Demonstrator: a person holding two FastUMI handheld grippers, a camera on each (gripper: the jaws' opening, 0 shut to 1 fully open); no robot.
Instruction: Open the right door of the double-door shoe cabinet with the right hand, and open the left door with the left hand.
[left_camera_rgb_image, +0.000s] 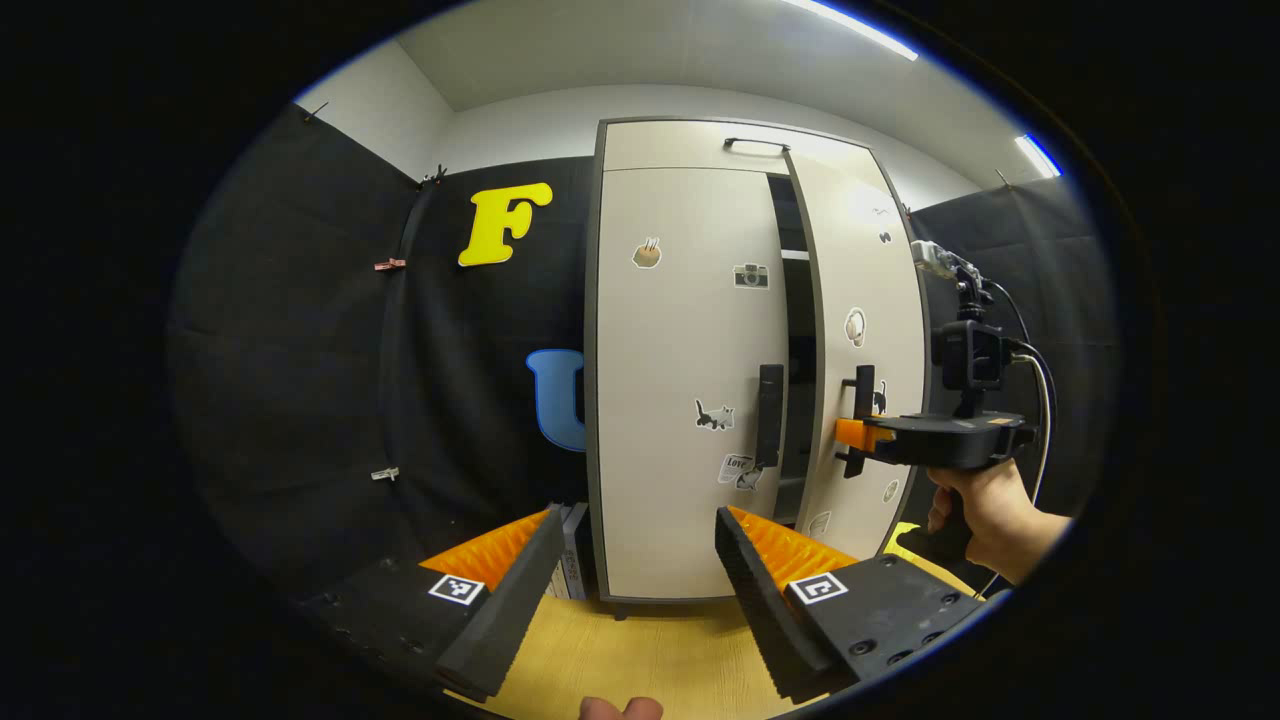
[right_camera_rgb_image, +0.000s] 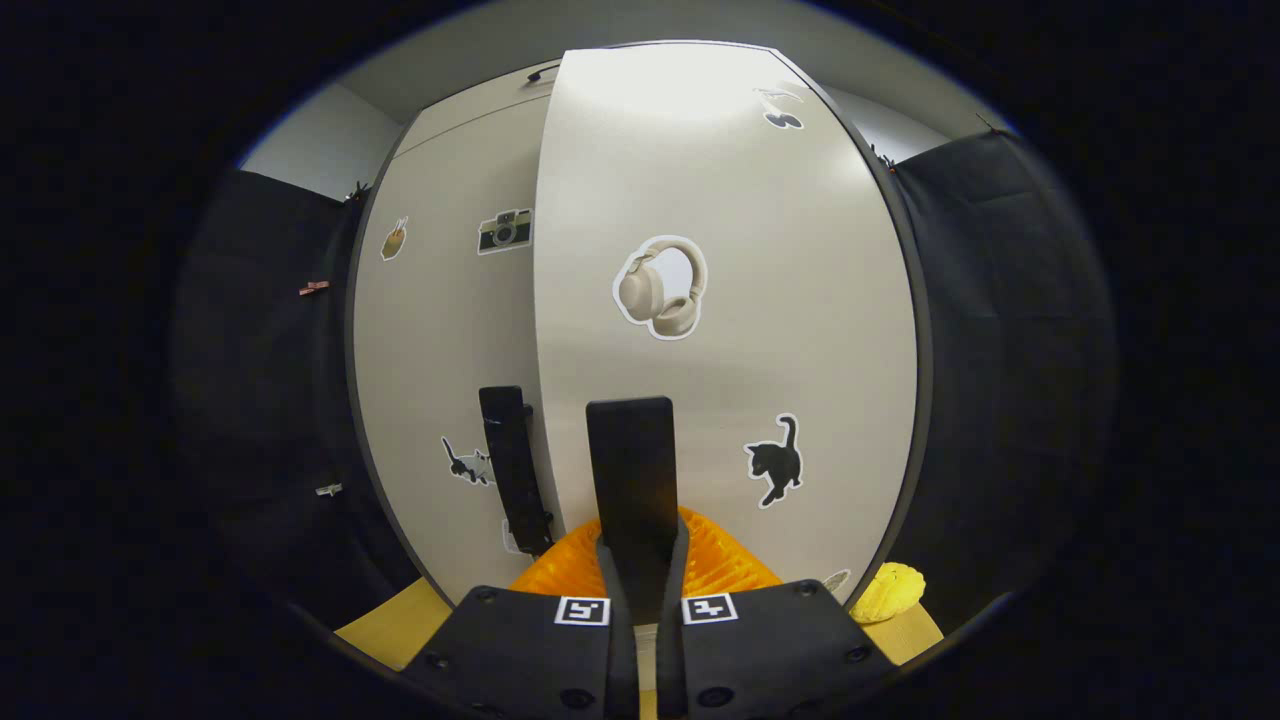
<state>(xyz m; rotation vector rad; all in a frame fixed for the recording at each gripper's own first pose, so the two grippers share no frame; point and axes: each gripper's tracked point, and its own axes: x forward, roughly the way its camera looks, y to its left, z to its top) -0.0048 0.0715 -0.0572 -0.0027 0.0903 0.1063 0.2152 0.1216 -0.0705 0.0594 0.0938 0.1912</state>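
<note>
1. At the back of the wooden table (left_camera_rgb_image: 660, 650) we saw the shoe cabinet (left_camera_rgb_image: 700, 150) standing upright against the booth's black cloth wall (left_camera_rgb_image: 300, 350).
2. Its right door (left_camera_rgb_image: 865, 300) was swung partly outward, leaving a dark gap between it and the left door (left_camera_rgb_image: 690, 380), which lay flush and closed.
3. In the right gripper view, the right door's handle (right_camera_rgb_image: 632, 470) sat pinched between the two fingers of the right hand-held gripper (right_camera_rgb_image: 640, 560), which were pressed in on it from both sides.
4. In the left gripper view we saw that same hand-held gripper farther off, held by a hand (left_camera_rgb_image: 990, 515) at the right door's handle.
5. The left door's handle (left_camera_rgb_image: 768, 415) hung untouched along its inner edge.
6. The left hand-held gripper (left_camera_rgb_image: 640, 545) was spread wide, its fingers apart and holding nothing, low over the table and well short of the left door.
7. We noted stickers on both doors: a camera (left_camera_rgb_image: 751, 276) and a cat (left_camera_rgb_image: 714, 414) on the left, headphones (right_camera_rgb_image: 662, 287) and a black cat (right_camera_rgb_image: 775, 462) on the right.
8. A small yellow object (right_camera_rgb_image: 888, 592) lay on the table just beside the cabinet's right foot.
</note>
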